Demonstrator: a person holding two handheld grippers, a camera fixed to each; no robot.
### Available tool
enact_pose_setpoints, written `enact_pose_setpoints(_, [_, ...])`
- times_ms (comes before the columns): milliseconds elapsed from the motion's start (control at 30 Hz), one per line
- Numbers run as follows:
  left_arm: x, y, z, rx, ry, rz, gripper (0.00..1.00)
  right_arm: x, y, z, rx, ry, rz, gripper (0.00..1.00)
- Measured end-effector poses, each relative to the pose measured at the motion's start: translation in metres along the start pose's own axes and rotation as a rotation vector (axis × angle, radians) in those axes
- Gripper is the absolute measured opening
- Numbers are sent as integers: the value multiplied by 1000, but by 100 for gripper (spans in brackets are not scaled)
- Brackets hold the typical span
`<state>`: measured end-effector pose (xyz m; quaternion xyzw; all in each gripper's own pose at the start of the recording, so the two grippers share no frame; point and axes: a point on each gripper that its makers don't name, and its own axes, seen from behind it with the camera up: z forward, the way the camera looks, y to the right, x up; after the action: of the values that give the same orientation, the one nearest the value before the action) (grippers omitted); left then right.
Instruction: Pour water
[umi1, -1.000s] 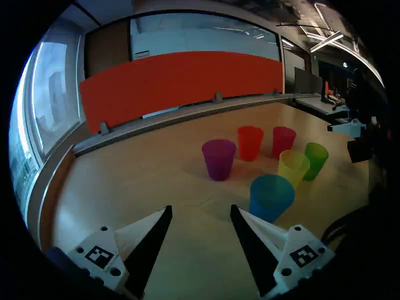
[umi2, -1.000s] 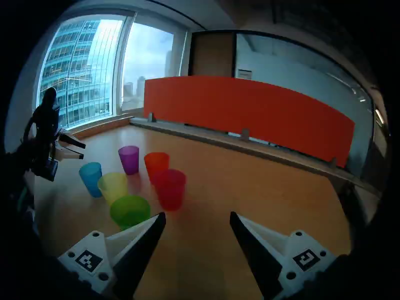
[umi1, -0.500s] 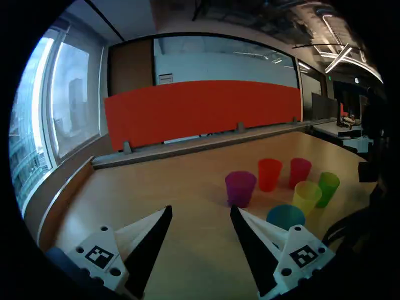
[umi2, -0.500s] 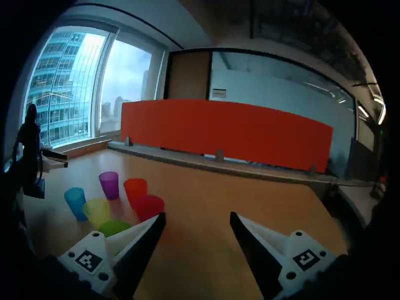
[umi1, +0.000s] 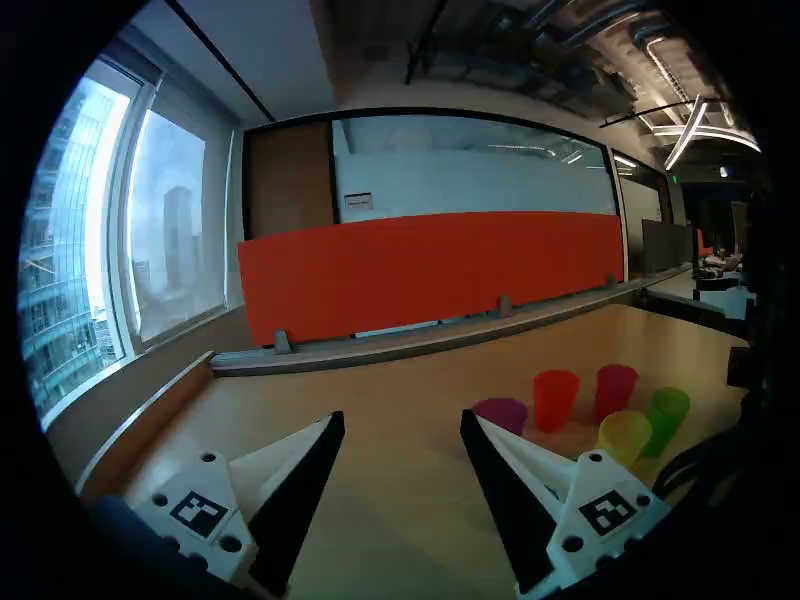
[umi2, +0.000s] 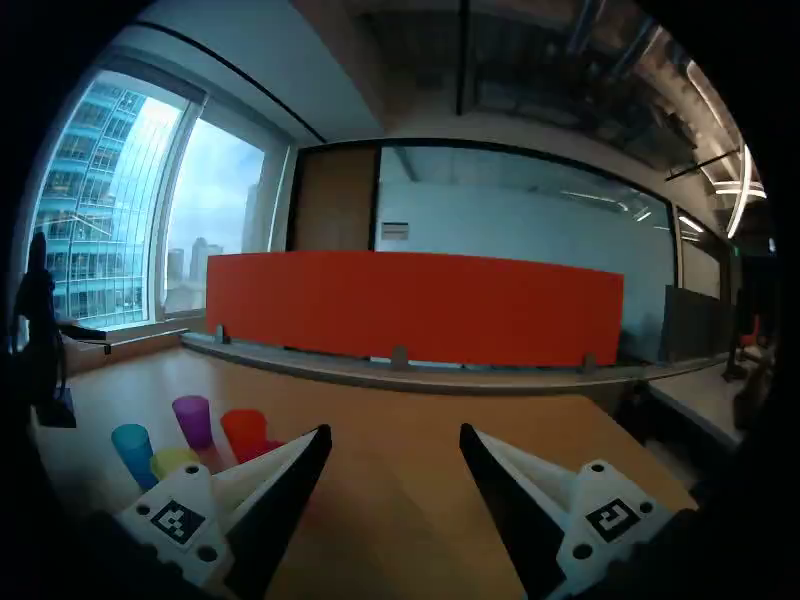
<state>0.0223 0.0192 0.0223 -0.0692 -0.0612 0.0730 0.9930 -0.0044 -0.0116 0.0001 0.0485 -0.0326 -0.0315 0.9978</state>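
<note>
Several coloured plastic cups stand grouped on the wooden table (umi1: 330, 400). In the left gripper view I see the purple cup (umi1: 497, 410) partly behind my right finger, then the orange cup (umi1: 555, 398), the magenta cup (umi1: 615, 388), the yellow cup (umi1: 624, 436) and the green cup (umi1: 667, 418). My left gripper (umi1: 400, 415) is open and empty, short of the cups. In the right gripper view the blue cup (umi2: 132, 452), yellow cup (umi2: 172, 461), purple cup (umi2: 192, 420) and orange cup (umi2: 243, 431) sit at lower left. My right gripper (umi2: 395, 430) is open and empty.
An orange partition panel (umi1: 430, 270) runs along the table's far edge, with tall windows (umi2: 100, 240) to the side. A dark silhouette of the other gripper (umi2: 42, 350) stands at the far left of the right gripper view. Another desk (umi2: 700, 390) lies to the right.
Both views have tilted upward, showing more ceiling. The cups have slid lower in both views, and the blue cup has gone behind my left gripper's finger. Both grippers have stayed open.
</note>
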Motion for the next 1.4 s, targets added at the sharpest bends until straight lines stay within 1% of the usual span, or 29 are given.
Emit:
enact_pose_setpoints(200, [2,2,-1,18,24,-26,86,8,11,-3,-67,47,11,99])
enact_pose_setpoints(367, [1,0,-2,41,35,-46,86,14,17,-7,-111,76,20,99])
enact_pose_setpoints(500, [3,-3,-3,63,49,-48,86,19,19,-10,-133,93,25,99])
enact_pose_setpoints(667, [7,-8,-6,98,69,-44,86,19,19,-13,-144,95,37,99])
enact_pose_setpoints(867, [7,-9,-8,114,91,-57,86,20,22,-15,-160,105,48,99])
enact_pose_setpoints(1067, [6,-13,-12,146,115,-59,86,21,27,-19,-168,108,78,99])
enact_pose_setpoints(1267, [-4,-14,-14,163,122,-67,86,27,28,-24,-166,129,94,99])
enact_pose_setpoints(1400, [-10,-12,-15,167,128,-61,86,26,27,-26,-161,128,104,99])
